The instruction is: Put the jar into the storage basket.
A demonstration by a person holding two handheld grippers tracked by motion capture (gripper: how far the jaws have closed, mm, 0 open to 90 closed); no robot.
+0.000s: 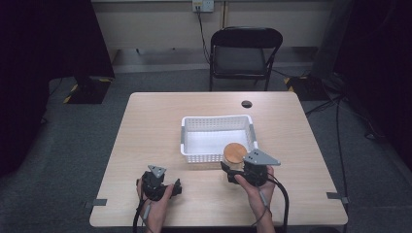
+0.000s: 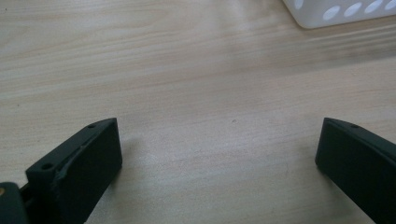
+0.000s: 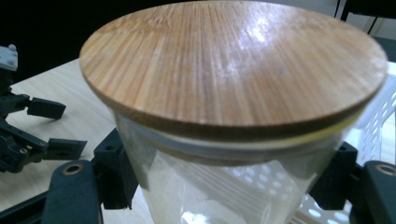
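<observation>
A clear glass jar (image 1: 234,153) with a round bamboo lid (image 3: 233,65) stands between the jaws of my right gripper (image 1: 232,171), just in front of the white basket's (image 1: 216,118) front right corner. In the right gripper view both black jaws press against the jar's glass wall (image 3: 205,191). My left gripper (image 1: 174,187) rests low over the table's front left part, open, with bare wood between its jaws (image 2: 219,149). It sits well apart from the jar, and the left gripper (image 3: 42,130) also appears open in the right gripper view.
The perforated white basket (image 2: 336,11) sits mid-table and looks empty inside. A dark cable hole (image 1: 247,104) lies behind it. A black folding chair (image 1: 244,53) stands beyond the far edge of the wooden table (image 1: 155,121).
</observation>
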